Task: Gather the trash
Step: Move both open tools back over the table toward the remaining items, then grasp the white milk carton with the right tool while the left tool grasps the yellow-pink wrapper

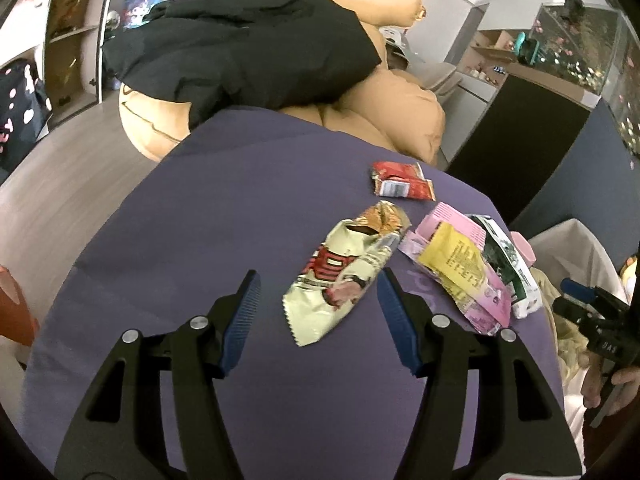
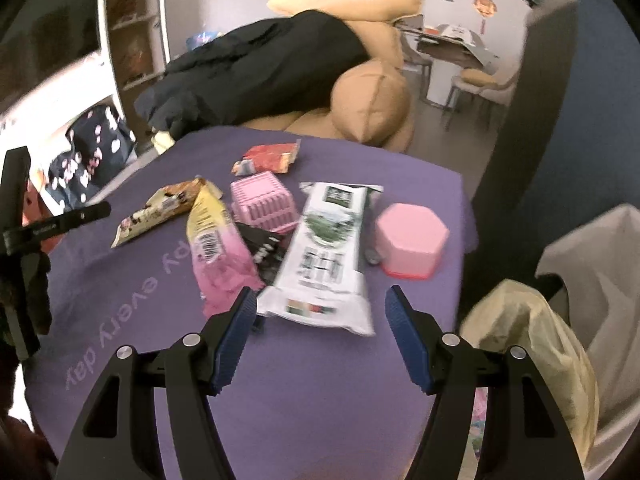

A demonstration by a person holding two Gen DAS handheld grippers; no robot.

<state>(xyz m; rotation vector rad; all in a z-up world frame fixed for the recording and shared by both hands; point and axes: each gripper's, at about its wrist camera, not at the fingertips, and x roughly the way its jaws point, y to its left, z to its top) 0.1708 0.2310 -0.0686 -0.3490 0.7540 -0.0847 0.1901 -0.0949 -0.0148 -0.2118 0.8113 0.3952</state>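
Note:
Snack wrappers lie on a purple cloth-covered table. My left gripper is open just above a cream and gold wrapper, which also shows in the right wrist view. My right gripper is open over the near end of a white and green wrapper. A yellow and pink wrapper lies to its left, and also shows in the left wrist view. A red wrapper lies farther back. A white trash bag with a crumpled yellowish bag in it hangs at the table's right.
A pink slatted box and a pink hexagonal box stand among the wrappers. A tan beanbag with black clothing on it sits behind the table. Shelves stand at the left, a dark cabinet at the right.

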